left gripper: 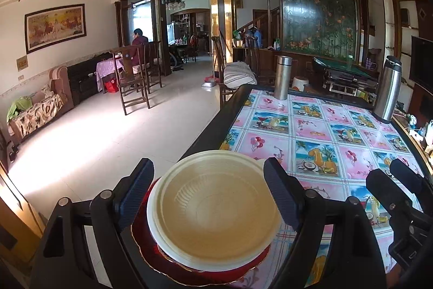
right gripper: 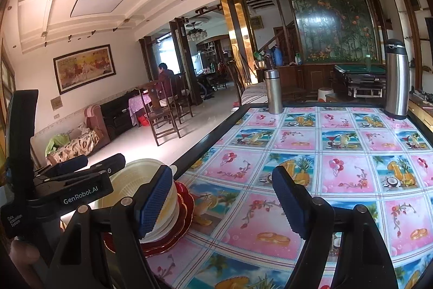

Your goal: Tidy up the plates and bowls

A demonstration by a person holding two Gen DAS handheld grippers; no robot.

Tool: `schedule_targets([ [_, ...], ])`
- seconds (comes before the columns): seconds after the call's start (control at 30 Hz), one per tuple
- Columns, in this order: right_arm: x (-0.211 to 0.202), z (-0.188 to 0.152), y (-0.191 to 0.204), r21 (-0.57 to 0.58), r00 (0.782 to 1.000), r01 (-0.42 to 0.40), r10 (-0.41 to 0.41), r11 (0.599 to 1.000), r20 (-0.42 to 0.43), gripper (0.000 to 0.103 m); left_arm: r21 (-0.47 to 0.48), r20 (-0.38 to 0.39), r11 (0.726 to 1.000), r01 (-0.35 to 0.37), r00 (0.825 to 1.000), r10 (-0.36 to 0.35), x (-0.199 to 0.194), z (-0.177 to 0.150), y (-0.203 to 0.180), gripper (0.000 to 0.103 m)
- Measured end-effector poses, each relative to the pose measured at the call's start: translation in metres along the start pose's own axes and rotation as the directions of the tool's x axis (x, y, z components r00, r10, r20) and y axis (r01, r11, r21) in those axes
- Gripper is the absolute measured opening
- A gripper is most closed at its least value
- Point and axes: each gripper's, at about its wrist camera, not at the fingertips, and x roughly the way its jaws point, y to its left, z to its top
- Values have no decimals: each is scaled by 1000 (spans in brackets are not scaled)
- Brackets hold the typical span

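A stack of cream bowls sits on red plates at the near left corner of the table. My left gripper hangs over the stack, open, one finger on each side of the top bowl's rim, and the pads are not seen pressing on it. In the right wrist view the bowls and red plates lie to the left, with the left gripper above them. My right gripper is open and holds nothing over the patterned tablecloth. It also shows at the left wrist view's right edge as the right gripper.
Two steel flasks stand at the table's far edge. The black table rim drops to a tiled floor on the left. Wooden chairs, a sofa and a seated person are far across the room.
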Motion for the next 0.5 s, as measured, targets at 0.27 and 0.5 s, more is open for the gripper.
schedule_targets([
  [0.27,2,-1,7,-21,1000,-8,8,1000,1,78,-22,46,1000,-6,999,7,-13,4,11,89],
  [0.5,2,0,6,-17,1000,-13,13,1000,1,78,-14,50,1000,-27,998,27,-13,3,13,99],
])
